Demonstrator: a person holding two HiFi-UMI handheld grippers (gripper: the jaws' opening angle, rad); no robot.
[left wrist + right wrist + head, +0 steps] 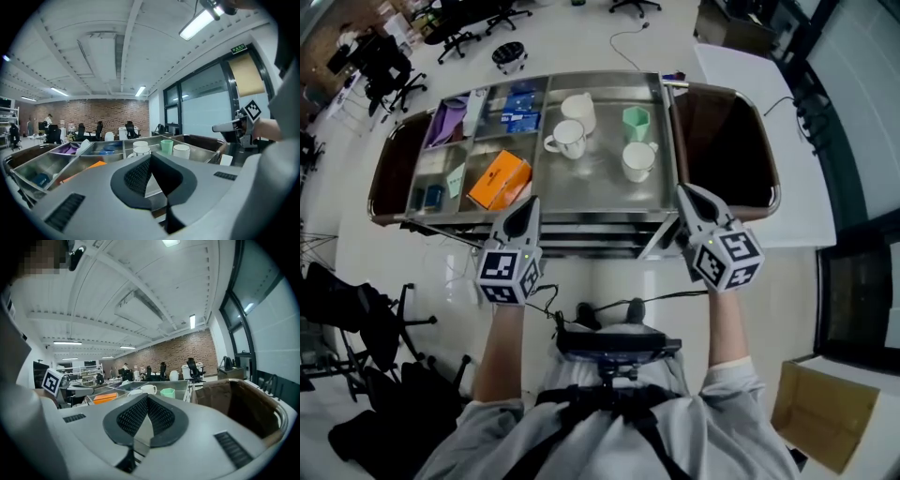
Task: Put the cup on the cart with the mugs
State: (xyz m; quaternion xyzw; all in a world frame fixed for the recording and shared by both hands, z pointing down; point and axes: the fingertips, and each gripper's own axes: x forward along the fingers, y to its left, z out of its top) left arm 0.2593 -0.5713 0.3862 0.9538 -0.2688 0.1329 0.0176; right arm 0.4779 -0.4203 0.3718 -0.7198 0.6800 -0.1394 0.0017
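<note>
Green cup (636,123) standing on the cart (600,225) among the white mugs (567,139)
Upright in the cart's wide top compartment, one mug just in front, two more to the left; orange box (499,178) in the next compartment over. Left claw (529,204) shut tight on nothing at the cart's near edge; right claw (685,193) likewise closed and empty, apart from the cup

Bright, even light from ceiling strips (200,24); fisheye warps edges, with black vignetted corners.
</note>
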